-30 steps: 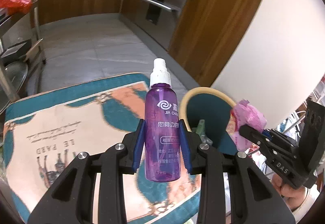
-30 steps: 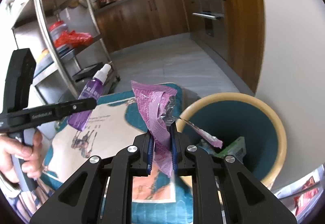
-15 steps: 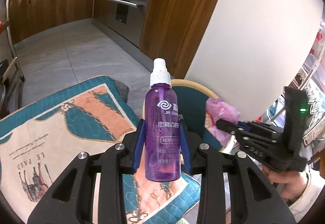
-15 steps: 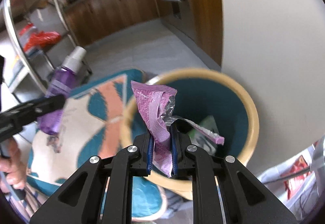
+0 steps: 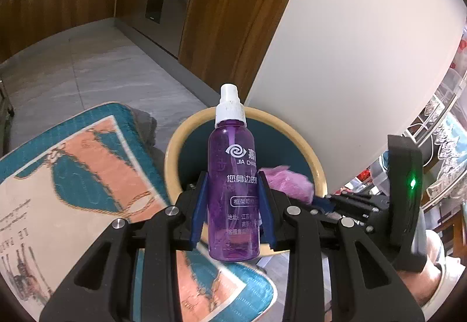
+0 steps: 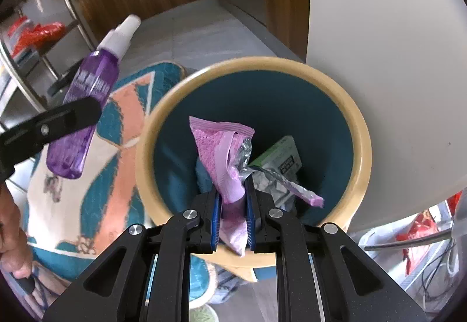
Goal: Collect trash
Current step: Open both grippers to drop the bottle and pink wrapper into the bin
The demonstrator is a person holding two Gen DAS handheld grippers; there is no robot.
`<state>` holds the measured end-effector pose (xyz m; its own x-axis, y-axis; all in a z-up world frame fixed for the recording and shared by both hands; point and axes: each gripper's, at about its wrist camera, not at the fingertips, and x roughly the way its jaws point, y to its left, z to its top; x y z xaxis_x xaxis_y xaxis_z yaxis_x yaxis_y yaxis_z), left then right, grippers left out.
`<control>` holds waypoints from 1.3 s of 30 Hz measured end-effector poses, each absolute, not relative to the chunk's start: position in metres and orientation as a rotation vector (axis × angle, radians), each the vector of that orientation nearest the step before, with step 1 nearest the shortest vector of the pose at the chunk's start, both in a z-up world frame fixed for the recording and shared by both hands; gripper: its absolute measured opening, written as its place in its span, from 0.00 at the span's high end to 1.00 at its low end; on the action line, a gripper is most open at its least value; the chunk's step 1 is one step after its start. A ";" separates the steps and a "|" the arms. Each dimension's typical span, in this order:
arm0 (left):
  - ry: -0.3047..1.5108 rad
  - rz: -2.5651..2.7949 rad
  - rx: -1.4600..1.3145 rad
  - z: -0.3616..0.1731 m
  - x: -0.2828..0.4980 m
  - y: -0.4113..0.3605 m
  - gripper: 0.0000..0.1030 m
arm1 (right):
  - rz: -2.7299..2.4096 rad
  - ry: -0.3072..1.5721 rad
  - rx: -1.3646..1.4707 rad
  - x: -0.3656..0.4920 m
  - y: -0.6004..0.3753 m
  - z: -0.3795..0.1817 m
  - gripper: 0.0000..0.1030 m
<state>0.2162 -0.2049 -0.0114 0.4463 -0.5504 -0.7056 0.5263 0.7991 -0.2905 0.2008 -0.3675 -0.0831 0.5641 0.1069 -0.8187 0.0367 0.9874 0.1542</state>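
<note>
Purple wrapper (image 6: 230, 158) is clamped in the right gripper (image 6: 232, 218), directly above the bin (image 6: 362, 129) mouth ahead and below. Left gripper (image 5: 233, 199) grips the upright spray bottle (image 5: 233, 176), bin beyond it. Only the right view reveals the carton (image 6: 280, 155) inside.

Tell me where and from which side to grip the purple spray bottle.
Grip the purple spray bottle across its straight, round lower body, from below its base, nozzle pointing away. The left hand-held gripper already clamps it there; the narrow white cap offers less hold.
</note>
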 end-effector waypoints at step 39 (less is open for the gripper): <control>0.837 -0.585 0.022 -0.009 0.204 -0.173 0.18 | 0.063 0.910 0.202 0.165 -0.363 -0.054 0.37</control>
